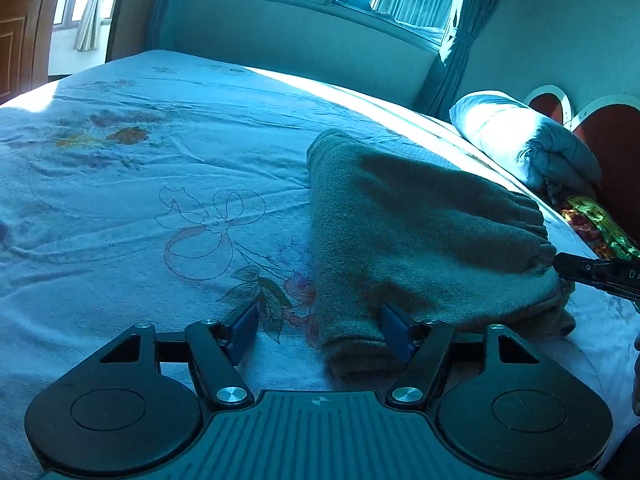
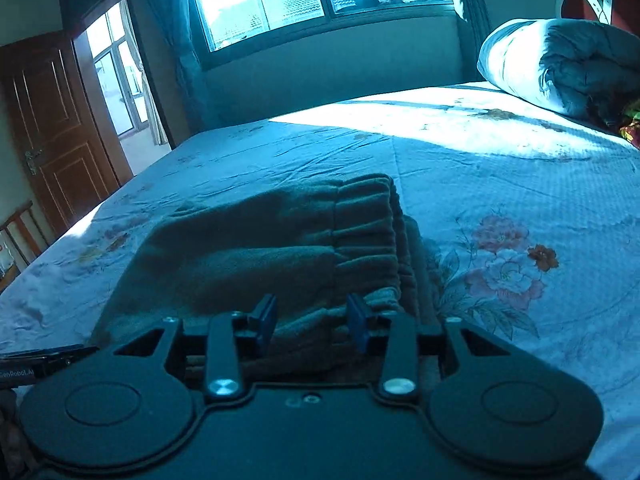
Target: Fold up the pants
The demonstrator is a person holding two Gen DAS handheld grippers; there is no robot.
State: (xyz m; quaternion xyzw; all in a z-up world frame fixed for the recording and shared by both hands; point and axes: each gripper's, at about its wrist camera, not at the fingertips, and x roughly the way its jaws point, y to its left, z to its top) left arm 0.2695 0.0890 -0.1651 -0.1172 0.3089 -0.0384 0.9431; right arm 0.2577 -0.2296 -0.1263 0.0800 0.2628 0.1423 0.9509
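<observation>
Folded pants (image 1: pixel 404 236) lie on the flowered bedsheet (image 1: pixel 140 200), near the bed's right side. Left gripper (image 1: pixel 320 330) spread wide, right finger on the fabric. Right gripper (image 2: pixel 312 318) spread over the waistband edge. Rolled quilt (image 2: pixel 560 60) far right; door (image 2: pixel 52 128) far left.

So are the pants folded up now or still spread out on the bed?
Folded. The pants lie as a compact layered bundle on the bed, waistband stacked over the layers beneath, no legs stretched out.
</observation>
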